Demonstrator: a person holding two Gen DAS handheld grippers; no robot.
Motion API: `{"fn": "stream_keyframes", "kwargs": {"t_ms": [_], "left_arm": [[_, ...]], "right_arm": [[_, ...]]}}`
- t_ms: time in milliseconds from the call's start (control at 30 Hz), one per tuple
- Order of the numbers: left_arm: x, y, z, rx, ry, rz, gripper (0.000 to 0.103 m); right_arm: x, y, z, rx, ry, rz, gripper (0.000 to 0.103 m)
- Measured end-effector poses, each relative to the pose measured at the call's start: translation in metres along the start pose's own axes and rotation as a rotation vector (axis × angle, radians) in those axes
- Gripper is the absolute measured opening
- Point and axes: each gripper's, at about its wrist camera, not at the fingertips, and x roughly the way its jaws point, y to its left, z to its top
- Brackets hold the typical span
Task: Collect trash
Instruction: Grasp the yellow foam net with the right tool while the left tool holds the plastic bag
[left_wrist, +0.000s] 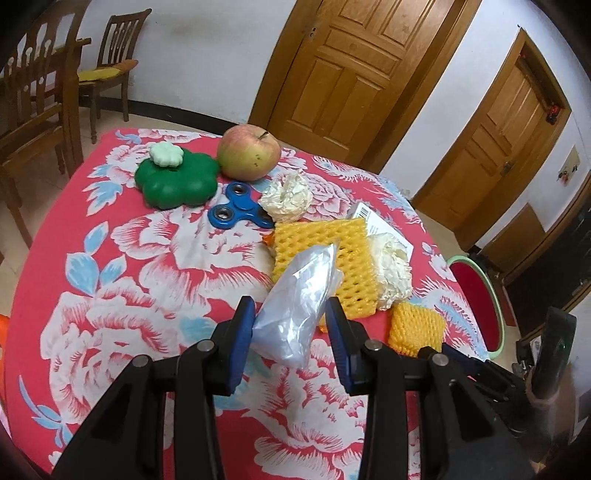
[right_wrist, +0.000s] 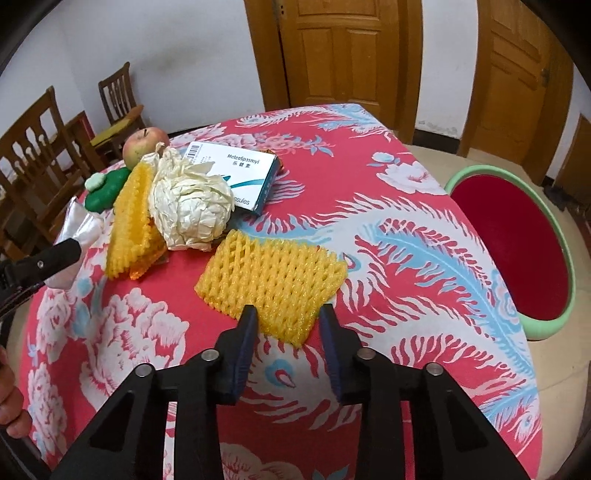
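My left gripper (left_wrist: 291, 314) is open around a clear plastic bag (left_wrist: 295, 306) that lies between its blue pads on the table. My right gripper (right_wrist: 286, 325) is open, its pads on either side of the near corner of a yellow foam fruit net (right_wrist: 273, 280). A second yellow net (left_wrist: 325, 262) and two crumpled paper balls (left_wrist: 286, 197) (right_wrist: 190, 206) lie further back. The red basin with the green rim (right_wrist: 517, 240) stands on the floor to the right of the table.
An apple (left_wrist: 248, 152), a green flower-shaped box (left_wrist: 175, 179), a blue fidget spinner (left_wrist: 238, 208) and a medicine box (right_wrist: 240, 173) are on the flowered tablecloth (right_wrist: 388, 221). Wooden chairs (left_wrist: 33, 110) stand to the left, doors behind.
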Motion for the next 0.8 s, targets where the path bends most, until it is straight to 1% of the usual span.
{"fn": "stream_keyframes", "kwargs": {"t_ms": [100,233,333,400,567,800], "left_arm": [[0.004,0.0,-0.001,0.001,0.012,-0.024,0.04],[0.009,0.0,-0.001,0.005,0.028,-0.045,0.04],[0.011,0.0,0.0,0.006,0.032,-0.048,0.04],[0.011,0.001,0.0,0.001,0.029,-0.048,0.04],[0.006,0.002,0.0,-0.006,0.016,-0.049,0.039],[-0.009,-0.004,0.003,0.003,-0.009,-0.042,0.039]], "right_arm": [[0.0,0.002,0.0,-0.002,0.007,-0.005,0.025],[0.0,0.004,0.001,0.009,0.014,-0.009,0.021],[-0.003,0.006,0.0,0.002,0.002,-0.008,0.016],[-0.005,0.006,0.0,-0.001,-0.007,-0.008,0.01],[-0.012,0.006,-0.001,-0.003,-0.023,0.013,0.009],[-0.033,0.005,-0.001,-0.002,-0.086,0.031,0.009]]}}
